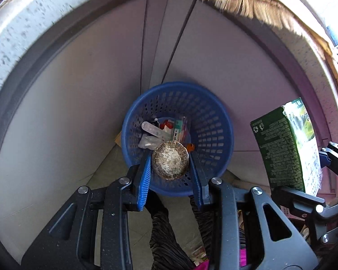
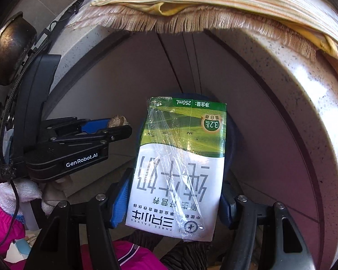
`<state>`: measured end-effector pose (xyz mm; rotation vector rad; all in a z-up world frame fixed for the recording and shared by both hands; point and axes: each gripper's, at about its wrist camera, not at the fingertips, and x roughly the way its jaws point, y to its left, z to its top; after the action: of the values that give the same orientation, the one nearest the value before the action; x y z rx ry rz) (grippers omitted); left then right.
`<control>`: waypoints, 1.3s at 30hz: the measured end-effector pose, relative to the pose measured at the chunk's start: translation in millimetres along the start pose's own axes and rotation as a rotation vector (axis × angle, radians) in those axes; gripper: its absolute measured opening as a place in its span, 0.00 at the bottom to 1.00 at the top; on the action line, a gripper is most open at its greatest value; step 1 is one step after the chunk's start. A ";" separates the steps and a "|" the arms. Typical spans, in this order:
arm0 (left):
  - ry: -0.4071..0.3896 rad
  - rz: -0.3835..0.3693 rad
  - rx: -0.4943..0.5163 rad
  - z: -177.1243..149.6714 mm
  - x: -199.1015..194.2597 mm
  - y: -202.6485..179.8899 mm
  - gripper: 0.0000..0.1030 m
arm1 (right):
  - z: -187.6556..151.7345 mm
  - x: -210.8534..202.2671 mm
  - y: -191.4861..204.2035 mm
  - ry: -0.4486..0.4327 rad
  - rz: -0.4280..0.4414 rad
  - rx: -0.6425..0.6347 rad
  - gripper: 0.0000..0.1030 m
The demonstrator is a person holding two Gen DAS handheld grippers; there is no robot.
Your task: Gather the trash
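Below the fringed table edge (image 1: 236, 2), blue basket (image 1: 216, 121); left tongs (image 1: 170, 162) clamped round, stiff brown lump (image 1: 170, 163), right tongs (image 2: 175, 193) gripped light, crushable milk carton (image 2: 180, 157) by its sides.

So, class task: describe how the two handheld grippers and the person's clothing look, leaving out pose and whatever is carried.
Both the left gripper and right gripper are black linkage frames with silver rivets and ribbed blue finger pads. The left gripper's body reads GenRobot.AI in white; a black cable trails from it. The person wears a white knit glove and pink clothing.
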<state>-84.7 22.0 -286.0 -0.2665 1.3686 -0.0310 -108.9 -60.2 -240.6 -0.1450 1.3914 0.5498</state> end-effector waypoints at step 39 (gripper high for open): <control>0.063 0.090 0.048 8.6 42.5 -9.5 0.33 | 21.6 64.2 9.3 0.049 -0.107 0.014 0.70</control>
<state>-66.4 6.8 -323.5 -0.1645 1.4389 0.0031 -88.9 -25.2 -295.8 -0.2216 1.4264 0.4494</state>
